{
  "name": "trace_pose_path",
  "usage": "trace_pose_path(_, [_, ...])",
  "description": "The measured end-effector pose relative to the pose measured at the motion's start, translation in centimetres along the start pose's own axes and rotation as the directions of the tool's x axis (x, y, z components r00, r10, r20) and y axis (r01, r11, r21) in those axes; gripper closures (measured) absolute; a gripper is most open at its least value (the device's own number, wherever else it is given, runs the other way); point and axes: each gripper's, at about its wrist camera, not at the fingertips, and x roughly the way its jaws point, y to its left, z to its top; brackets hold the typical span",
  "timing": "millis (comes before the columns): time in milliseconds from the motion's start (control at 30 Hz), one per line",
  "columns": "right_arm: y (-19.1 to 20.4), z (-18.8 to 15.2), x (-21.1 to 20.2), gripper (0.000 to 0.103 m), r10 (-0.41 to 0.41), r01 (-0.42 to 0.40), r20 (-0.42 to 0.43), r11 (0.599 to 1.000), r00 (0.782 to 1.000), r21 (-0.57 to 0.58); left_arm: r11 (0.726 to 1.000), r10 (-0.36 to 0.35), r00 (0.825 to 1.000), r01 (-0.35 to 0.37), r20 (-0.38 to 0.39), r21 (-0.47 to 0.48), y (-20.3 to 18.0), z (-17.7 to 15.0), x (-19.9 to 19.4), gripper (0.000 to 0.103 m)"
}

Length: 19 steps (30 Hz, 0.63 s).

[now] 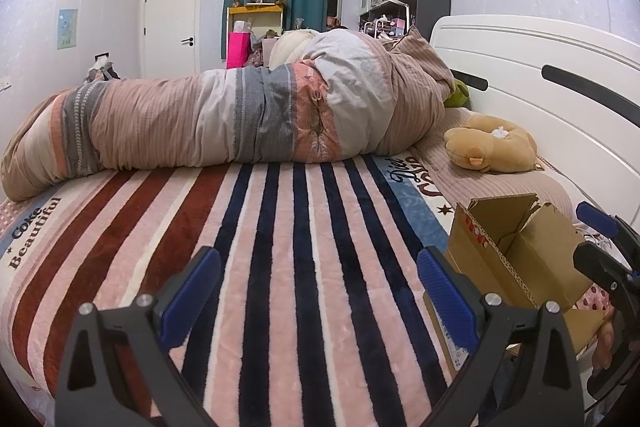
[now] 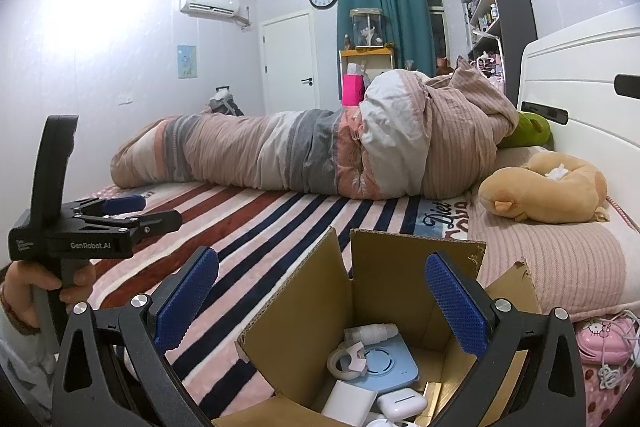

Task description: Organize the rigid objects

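An open cardboard box (image 2: 384, 291) stands on the striped blanket (image 1: 280, 247); it also shows in the left wrist view (image 1: 520, 255) at the right. Inside it lie a tape roll (image 2: 346, 361), a light blue flat device (image 2: 386, 363), a white earbud case (image 2: 402, 405), a white cylinder (image 2: 374, 331) and a white block (image 2: 348, 403). My right gripper (image 2: 320, 301) is open and empty, above the box opening. My left gripper (image 1: 320, 291) is open and empty over the blanket, left of the box; in the right wrist view it (image 2: 132, 211) is at the left.
A rolled duvet (image 1: 240, 115) lies across the bed behind. A tan plush toy (image 2: 548, 191) and a green plush (image 2: 528, 131) lie by the white headboard (image 1: 540, 75). A pink Hello Kitty phone (image 2: 606, 341) with cord lies right of the box.
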Motion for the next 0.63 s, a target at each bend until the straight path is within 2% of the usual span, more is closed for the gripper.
trace_pose_path(633, [0.1, 0.08, 0.04, 0.0, -0.008, 0.007, 0.006, 1.0, 1.0, 0.006, 1.0, 0.003, 1.0, -0.003, 0.0, 0.0, 0.0, -0.05, -0.06, 0.005])
